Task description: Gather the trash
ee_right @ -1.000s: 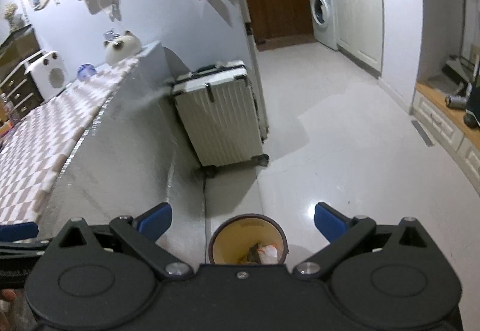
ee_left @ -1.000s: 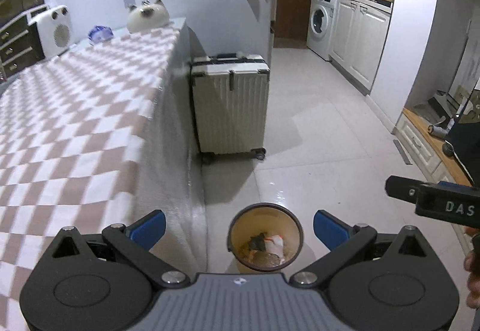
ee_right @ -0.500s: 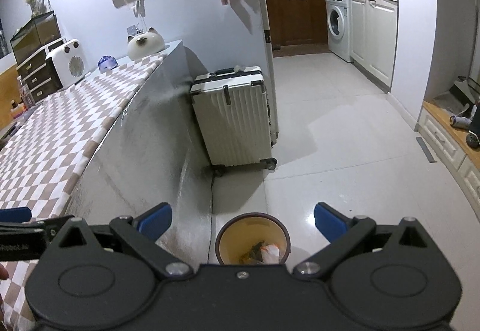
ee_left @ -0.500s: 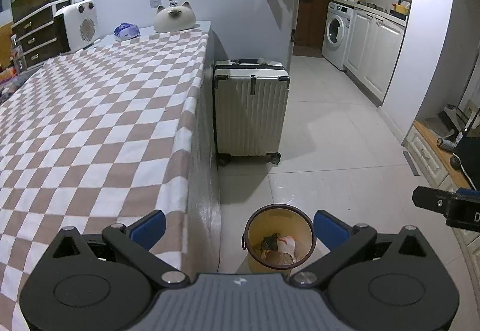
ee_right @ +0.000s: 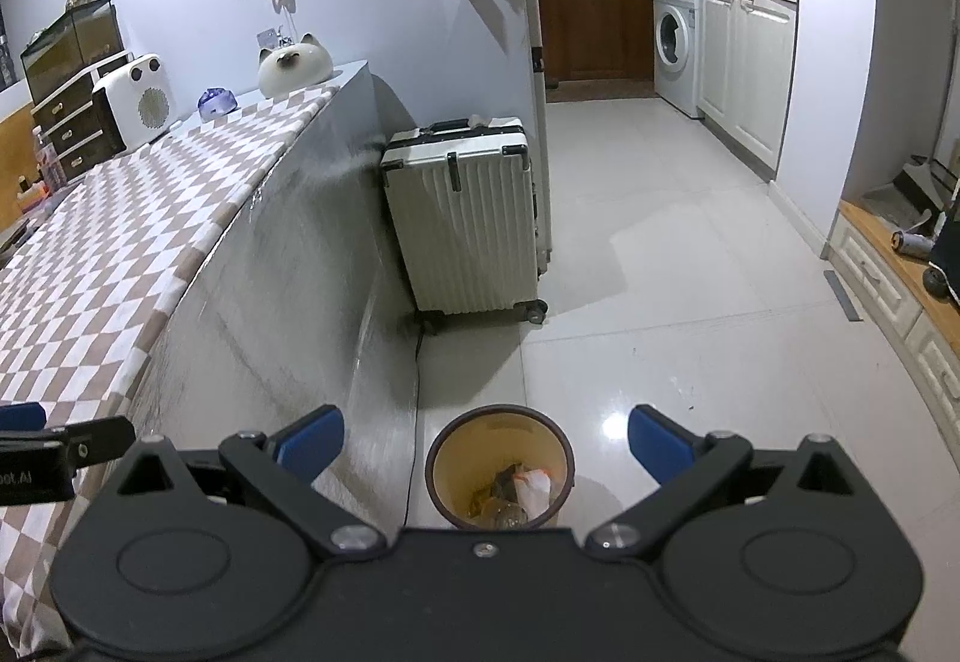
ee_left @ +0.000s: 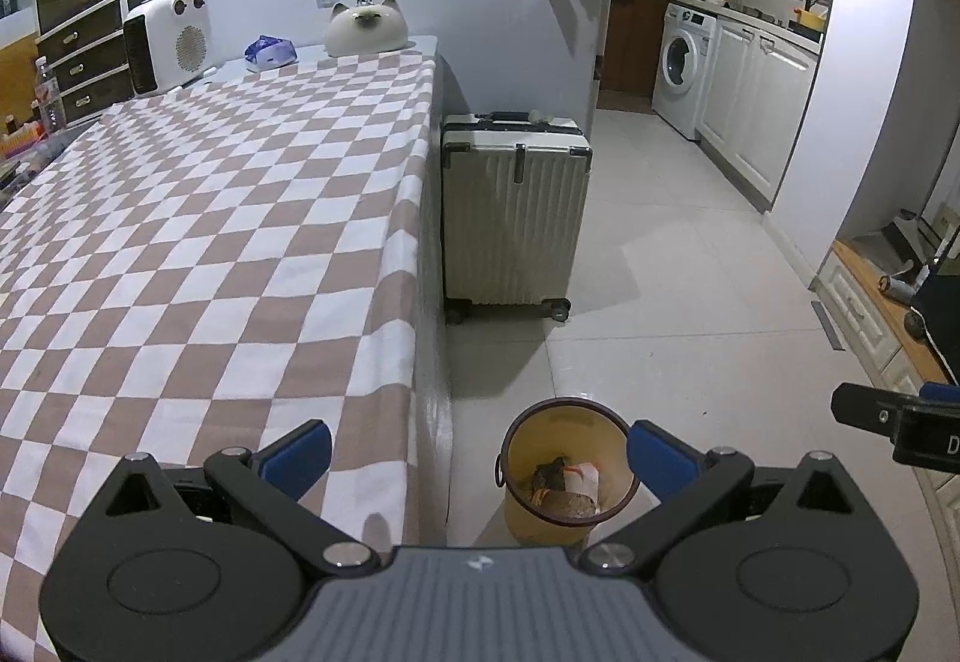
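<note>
Two claws hang wide open and empty above a checked tabletop and a tiled floor, with nothing held between either pair of blue pads. From the left wrist view, the cloth runs bare from 9 o'clock up to 11, where a white heater, a blue packet and a cat-shaped ornament sit at the far end. No loose litter shows on the cloth. The left claw straddles the tabletop's edge, its left pad over the cloth and its right pad just beside the rim of the waste bin, which stands on the floor at 6 o'clock, against the tabletop's side. Crumpled trash already lies in the bottom of it. A white suitcase stands at 12 o'clock beyond the bin. In the right wrist view, the right claw hovers directly over the same bin, with the kitchen and washing machine at 1 o'clock. Judged from this, the work sits between drops: both claws are free, and the next move calls for finding any remaining piece to pick up, since none is in sight here.
</note>
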Available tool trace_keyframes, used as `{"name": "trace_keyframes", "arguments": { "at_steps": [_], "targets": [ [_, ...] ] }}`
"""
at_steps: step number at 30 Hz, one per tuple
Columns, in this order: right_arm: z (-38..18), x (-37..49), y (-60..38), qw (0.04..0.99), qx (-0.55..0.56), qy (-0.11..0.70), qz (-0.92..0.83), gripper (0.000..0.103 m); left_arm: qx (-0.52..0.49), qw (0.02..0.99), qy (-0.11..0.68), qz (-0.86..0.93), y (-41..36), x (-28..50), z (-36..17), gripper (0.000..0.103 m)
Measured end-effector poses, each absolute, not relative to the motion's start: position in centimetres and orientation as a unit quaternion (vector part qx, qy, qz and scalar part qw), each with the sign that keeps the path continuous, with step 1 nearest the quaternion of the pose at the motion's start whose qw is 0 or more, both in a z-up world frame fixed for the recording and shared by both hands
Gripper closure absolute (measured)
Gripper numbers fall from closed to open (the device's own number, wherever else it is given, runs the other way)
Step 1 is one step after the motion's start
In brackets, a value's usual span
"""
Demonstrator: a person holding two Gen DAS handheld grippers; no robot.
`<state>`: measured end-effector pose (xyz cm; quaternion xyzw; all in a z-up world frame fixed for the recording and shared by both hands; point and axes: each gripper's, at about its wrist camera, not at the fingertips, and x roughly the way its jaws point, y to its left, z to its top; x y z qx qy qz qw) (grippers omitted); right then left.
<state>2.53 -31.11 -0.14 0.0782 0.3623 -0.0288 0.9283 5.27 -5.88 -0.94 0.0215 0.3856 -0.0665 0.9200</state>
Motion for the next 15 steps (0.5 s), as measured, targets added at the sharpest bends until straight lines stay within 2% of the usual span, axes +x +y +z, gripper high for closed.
{"name": "trace_keyframes", "arguments": {
  "at_steps": [15],
  "targets": [
    [-0.69, 2.09, -29.98, 0.923, 0.060, 0.378, -0.039, 0.001, 0.032, 0.917, 0.391, -0.071, -5.91, 5.08, -2.00, 0.000]
  ]
}}
